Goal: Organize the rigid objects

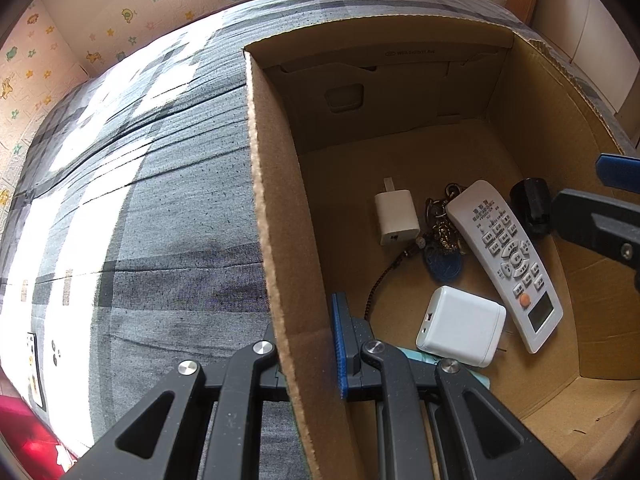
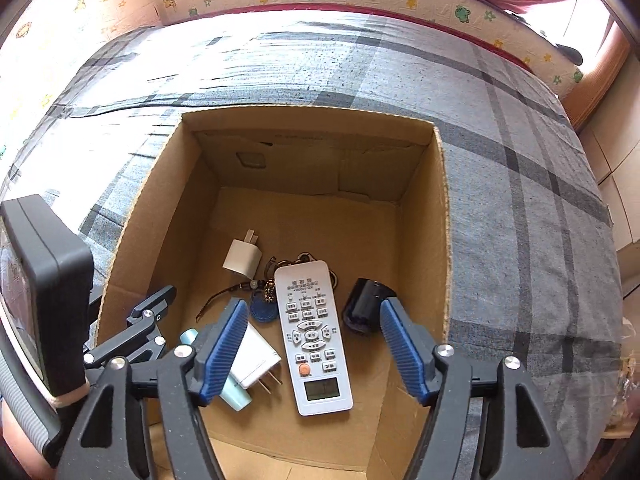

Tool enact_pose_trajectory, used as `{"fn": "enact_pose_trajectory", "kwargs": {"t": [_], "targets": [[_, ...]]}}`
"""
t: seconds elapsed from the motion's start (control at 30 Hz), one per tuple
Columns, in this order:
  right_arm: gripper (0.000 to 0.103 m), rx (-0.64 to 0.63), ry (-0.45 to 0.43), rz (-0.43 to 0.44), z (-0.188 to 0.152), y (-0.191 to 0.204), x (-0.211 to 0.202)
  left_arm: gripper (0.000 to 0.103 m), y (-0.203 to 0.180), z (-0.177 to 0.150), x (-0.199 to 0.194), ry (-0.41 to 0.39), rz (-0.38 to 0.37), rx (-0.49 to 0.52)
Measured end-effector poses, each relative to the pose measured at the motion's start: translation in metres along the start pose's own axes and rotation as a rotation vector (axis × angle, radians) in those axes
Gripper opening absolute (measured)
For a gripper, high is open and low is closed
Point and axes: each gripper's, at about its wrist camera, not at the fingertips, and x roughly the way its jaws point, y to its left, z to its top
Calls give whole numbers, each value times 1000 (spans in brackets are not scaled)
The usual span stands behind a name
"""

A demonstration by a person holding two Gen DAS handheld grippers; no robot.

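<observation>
remote point(image 2: 314, 332) in box point(image 2: 424, 216), keys point(image 2: 264, 300) left, perhaps partly beneath

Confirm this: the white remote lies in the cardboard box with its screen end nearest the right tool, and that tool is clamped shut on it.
Wrong on the grip. The right wrist view shows the right tool open above the remote, not clamped on it. The remote does lie in the box, screen end nearest.

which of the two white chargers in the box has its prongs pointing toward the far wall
The smaller white plug charger, lying alone left of the key bunch. The bigger white charger block beside the white remote control points its prongs toward the near side.
</observation>
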Motion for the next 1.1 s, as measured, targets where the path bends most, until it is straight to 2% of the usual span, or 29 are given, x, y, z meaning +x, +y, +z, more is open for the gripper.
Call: {"fn": "enact_pose_trajectory", "kwargs": {"t": [0.3, 0.6, 0.77, 0.9, 0.97, 1.0, 1.03, 1.1], "targets": [[103, 31, -59, -63, -18, -14, -41, 14, -2, 0, 1, 1, 7, 1], [103, 102, -82, -52, -36, -31, -57, 14, -4, 2, -1, 7, 13, 2], [103, 111, -77, 3, -43, -39, -54, 21, -7, 3, -5, 5, 35, 1], [103, 122, -89, -6, -48, -46, -58, 30, -8, 1, -21, -27, 56, -10], [103, 128, -103, -16, -50, -50, -63, 42, -9, -1, -34, -48, 42, -26], [103, 131, -109, -20, -51, -53, -66, 56, -9, -4, -40, -59, 46, -35], [103, 134, -114, -22, -52, -54, -68, 63, -10, -6, -47, -71, 45, -47], [103, 136, -122, -21, -55, -56, -73, 70, -12, -12, -61, -93, 24, -67]]}}
